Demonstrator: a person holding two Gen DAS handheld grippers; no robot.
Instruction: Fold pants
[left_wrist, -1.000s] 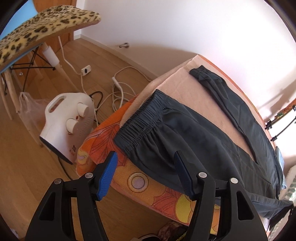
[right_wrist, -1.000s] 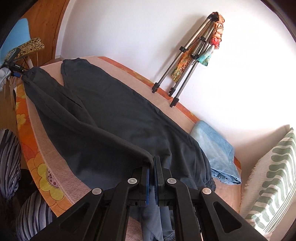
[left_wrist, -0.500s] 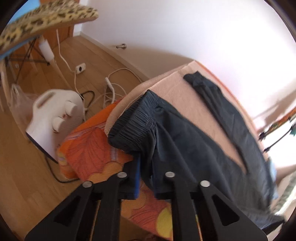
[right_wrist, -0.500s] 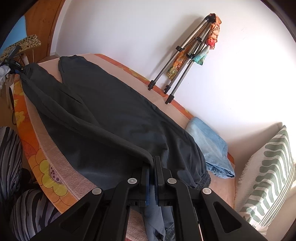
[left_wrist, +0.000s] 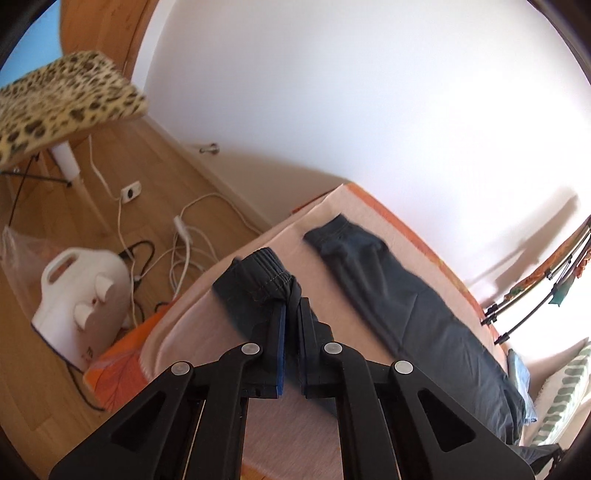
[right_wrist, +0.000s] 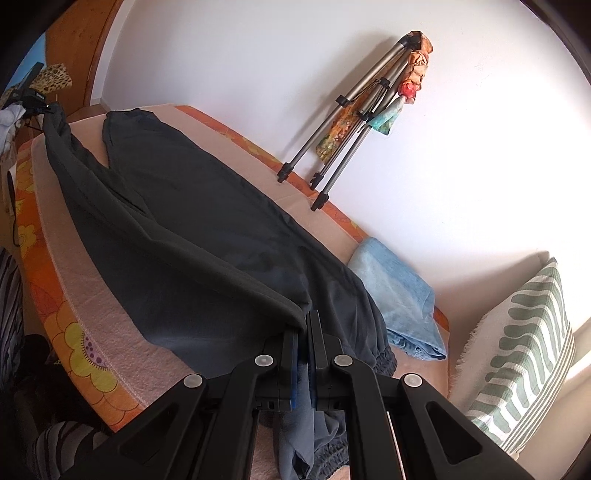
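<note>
Dark grey pants (right_wrist: 207, 221) lie lengthwise on a bed covered by a pink blanket (left_wrist: 207, 332). My left gripper (left_wrist: 293, 307) is shut on the elastic cuff (left_wrist: 258, 273) of the near leg and holds it up off the blanket. The far leg (left_wrist: 388, 291) lies flat beside it. My right gripper (right_wrist: 304, 325) is shut on the pants' near edge by the gathered waistband (right_wrist: 384, 362). That edge stretches taut through the air to the left gripper (right_wrist: 33, 99), seen far off in the right wrist view.
On the wooden floor left of the bed stand a white fan heater (left_wrist: 81, 291), loose cables (left_wrist: 184, 236) and a leopard-print ironing board (left_wrist: 66, 99). A tripod (right_wrist: 362, 110) leans on the wall. A folded blue towel (right_wrist: 395, 295) and a striped pillow (right_wrist: 524, 350) lie beyond the waistband.
My left gripper went from open around the cuff to shut on it, then lifted it up and inward over the bed. The right gripper kept its grip and place.
</note>
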